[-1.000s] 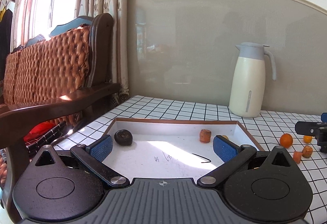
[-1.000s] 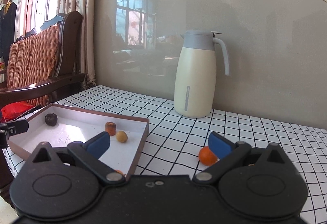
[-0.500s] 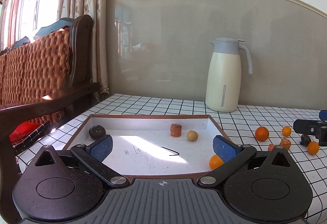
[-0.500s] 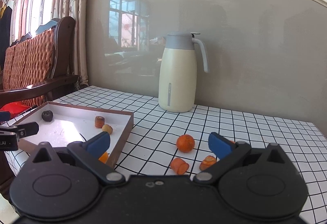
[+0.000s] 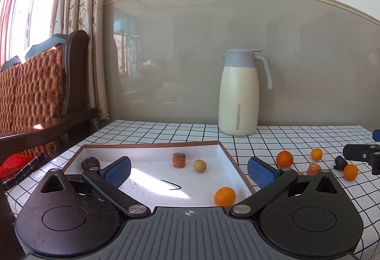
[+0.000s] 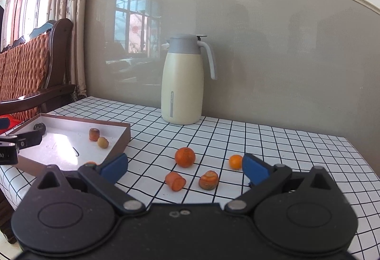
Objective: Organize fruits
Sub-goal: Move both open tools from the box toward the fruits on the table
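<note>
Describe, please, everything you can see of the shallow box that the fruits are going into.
The box is a shallow, open rectangular tray, seemingly cardboard, with brown outer walls and rim and a white inside. It lies flat at the left end of the checked tablecloth. Sunlight falls across its floor, which bears dark pen-like marks. Inside rest a dark fruit, a brownish-orange stubby piece, a small yellowish fruit and an orange near the right wall.

Domestic living room, carved wooden sofa (image 5: 40, 94) with woven cushions, embroidered curtains (image 5: 80, 11), thermos jug (image 6: 184, 84) on grid-patterned bench (image 6: 273, 153)
</note>
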Demonstrator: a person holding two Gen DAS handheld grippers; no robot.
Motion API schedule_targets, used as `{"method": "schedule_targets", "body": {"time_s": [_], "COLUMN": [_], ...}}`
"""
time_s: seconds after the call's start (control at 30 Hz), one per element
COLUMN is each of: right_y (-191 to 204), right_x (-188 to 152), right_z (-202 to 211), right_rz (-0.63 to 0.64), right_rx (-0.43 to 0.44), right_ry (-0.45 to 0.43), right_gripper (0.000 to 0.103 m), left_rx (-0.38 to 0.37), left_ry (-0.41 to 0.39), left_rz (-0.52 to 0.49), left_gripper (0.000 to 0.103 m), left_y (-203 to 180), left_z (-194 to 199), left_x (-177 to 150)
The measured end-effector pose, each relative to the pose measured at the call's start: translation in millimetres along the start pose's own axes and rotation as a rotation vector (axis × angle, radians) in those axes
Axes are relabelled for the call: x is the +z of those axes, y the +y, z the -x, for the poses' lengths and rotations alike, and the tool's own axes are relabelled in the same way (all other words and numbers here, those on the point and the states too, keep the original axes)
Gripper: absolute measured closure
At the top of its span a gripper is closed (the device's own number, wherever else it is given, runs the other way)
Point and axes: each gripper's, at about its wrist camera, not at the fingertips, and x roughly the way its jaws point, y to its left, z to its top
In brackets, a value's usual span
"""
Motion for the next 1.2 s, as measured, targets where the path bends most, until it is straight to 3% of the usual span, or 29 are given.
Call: {"method": "schedule_targets", "body": {"time_s": [0.93, 1.2], "right_y": [-67.9, -88.0], "right_x": [-29.8, -37.0], "right_z": [7.6, -9.4], "right_rz": [-0.042, -0.063], "right_rx": [-0.165, -0.187], "right_ry": [0.044, 0.082], "right_gripper": [0.01, 0.015], "left_rx": [-0.215, -0.23], "left_ry": [0.03, 0.065], "left_rz": [-0.126, -0.144], "left_gripper": [0.0, 0.0], "left_y": [-110.2, -136.3], "left_z": [-35.6, -55.6], "left_x": [-6.8, -10.8]}}
